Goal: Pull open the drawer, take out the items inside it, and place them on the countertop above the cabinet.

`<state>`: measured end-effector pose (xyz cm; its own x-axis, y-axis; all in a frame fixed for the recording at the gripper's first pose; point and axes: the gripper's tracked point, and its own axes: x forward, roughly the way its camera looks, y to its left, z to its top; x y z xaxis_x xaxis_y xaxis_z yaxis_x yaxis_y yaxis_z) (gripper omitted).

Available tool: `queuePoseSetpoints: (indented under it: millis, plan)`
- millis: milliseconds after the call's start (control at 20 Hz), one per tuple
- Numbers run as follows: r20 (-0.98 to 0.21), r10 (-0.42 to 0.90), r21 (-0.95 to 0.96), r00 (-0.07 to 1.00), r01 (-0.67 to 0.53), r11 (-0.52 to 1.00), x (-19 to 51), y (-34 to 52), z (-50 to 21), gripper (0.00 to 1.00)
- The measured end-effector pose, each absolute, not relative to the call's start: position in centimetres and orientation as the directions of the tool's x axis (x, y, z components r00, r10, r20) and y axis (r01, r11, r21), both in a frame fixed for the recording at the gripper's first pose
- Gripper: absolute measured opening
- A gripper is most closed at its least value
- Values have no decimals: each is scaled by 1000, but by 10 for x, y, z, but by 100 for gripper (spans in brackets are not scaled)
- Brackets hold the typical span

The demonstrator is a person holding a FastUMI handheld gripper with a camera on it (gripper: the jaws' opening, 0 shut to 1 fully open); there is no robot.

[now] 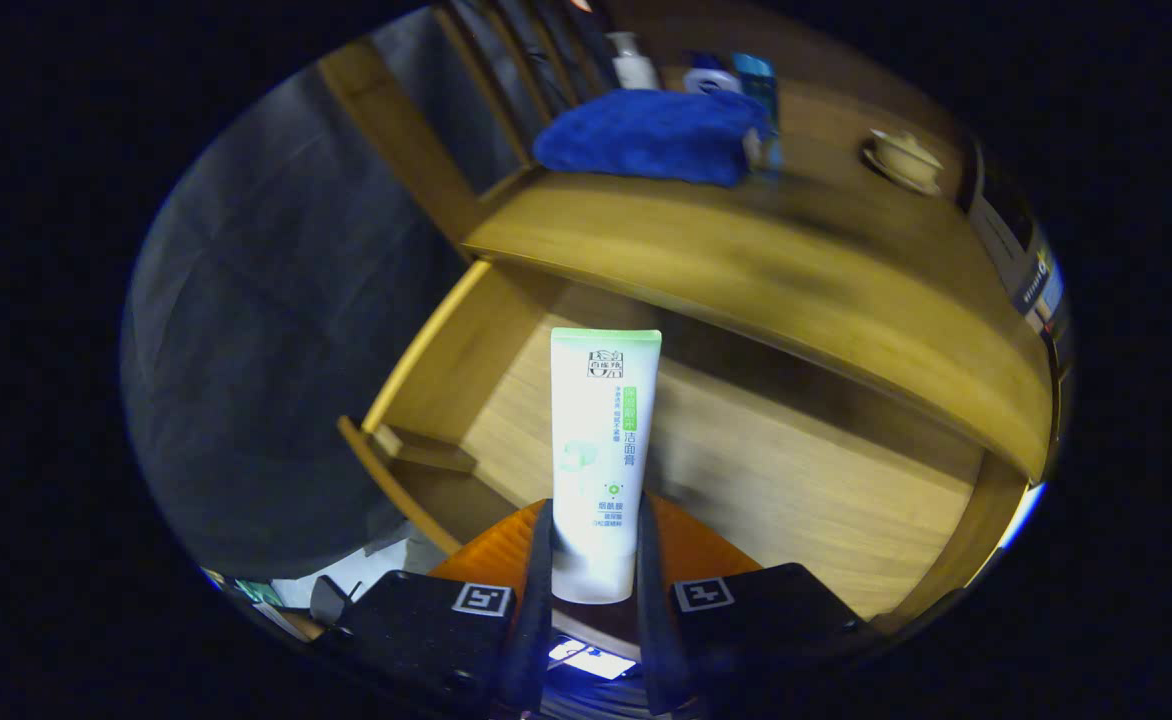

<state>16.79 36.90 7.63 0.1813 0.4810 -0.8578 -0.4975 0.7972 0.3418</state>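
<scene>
Gripper view showed the gripper [591,545], its jaws closed on the white tube [603,440], above the open drawer [746,470]. Best to raise it over the counter [746,250] edge and set it beside the blue towel [651,135].

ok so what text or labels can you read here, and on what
Tube, held between the fingers of the gripper: a logo and lines of Chinese print, too small to quote reliably.
Square markers on the gripper body: coded patterns, no words.
Bottles at the back of the countertop: labels blurred, unreadable.
Box beyond the countertop's end: print blurred, unreadable.
</scene>
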Motion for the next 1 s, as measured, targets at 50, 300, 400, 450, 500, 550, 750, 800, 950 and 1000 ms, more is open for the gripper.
queuePoseSetpoints:
  millis: [50, 300, 400, 450, 500, 550, 750, 800, 950, 1000]
  plan:
    - [-843, 482, 327, 237, -485, 811, 190, 378, 98, 45]
    - [-747, 412, 210, 521, -404, 891, 273, 357, 178, 45]
    - [-712, 339, 180, 615, -307, 935, 320, 331, 192, 45]
    - [-705, 297, 166, 644, -258, 952, 341, 316, 198, 45]
    - [-704, 264, 154, 659, -222, 963, 348, 307, 197, 45]
    - [-709, 234, 142, 666, -190, 972, 361, 292, 196, 45]
    - [-744, 147, 109, 652, -99, 989, 387, 260, 173, 45]
    - [-754, 135, 98, 643, -93, 991, 390, 257, 166, 45]
    - [-781, 118, 82, 613, -86, 993, 392, 256, 151, 45]
    - [-788, 116, 80, 605, -86, 993, 392, 257, 146, 45]
